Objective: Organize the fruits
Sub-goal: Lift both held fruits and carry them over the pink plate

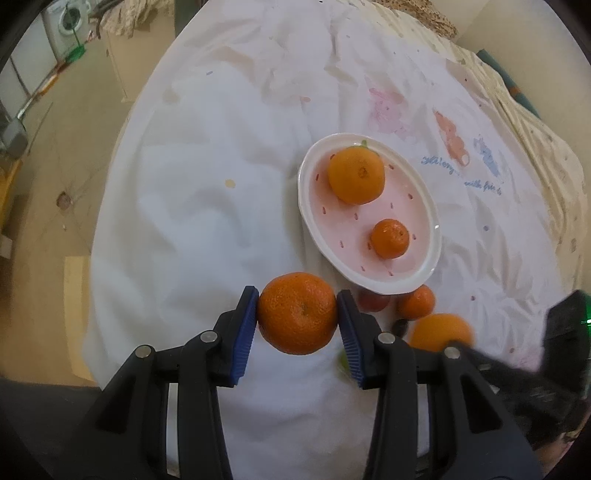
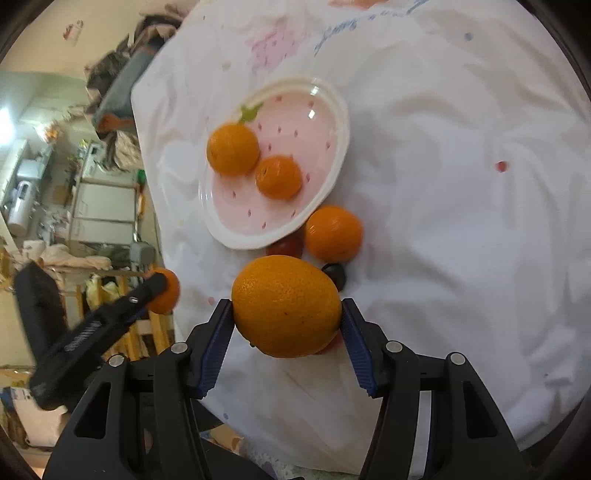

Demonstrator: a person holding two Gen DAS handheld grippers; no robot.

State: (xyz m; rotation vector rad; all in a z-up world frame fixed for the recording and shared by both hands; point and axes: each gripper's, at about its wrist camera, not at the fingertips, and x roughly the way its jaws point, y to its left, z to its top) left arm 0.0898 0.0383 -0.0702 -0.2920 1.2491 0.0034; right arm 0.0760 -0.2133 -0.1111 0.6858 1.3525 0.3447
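Note:
My left gripper (image 1: 297, 300) is shut on a mandarin (image 1: 297, 313), both blue pads pressing its sides, just left of the plate's near end. The right gripper (image 2: 287, 307) is shut on a large orange (image 2: 286, 311), which also shows blurred in the left wrist view (image 1: 439, 332). A white oval plate with a pink strawberry pattern (image 1: 306, 206) (image 2: 343, 122) holds a big orange (image 1: 356, 174) (image 2: 233, 148) and a small mandarin (image 1: 390, 238) (image 2: 279, 177). By the plate's near rim lie a loose mandarin (image 2: 333, 233), a red fruit (image 2: 286, 246) and a dark one (image 2: 335, 275).
Everything rests on a rumpled white cloth with cartoon prints (image 1: 207, 206). Its left edge drops to a tan floor (image 1: 55, 155) with a washing machine (image 1: 68, 22) beyond. Shelves and household clutter (image 2: 74, 206) stand past the cloth's edge in the right wrist view.

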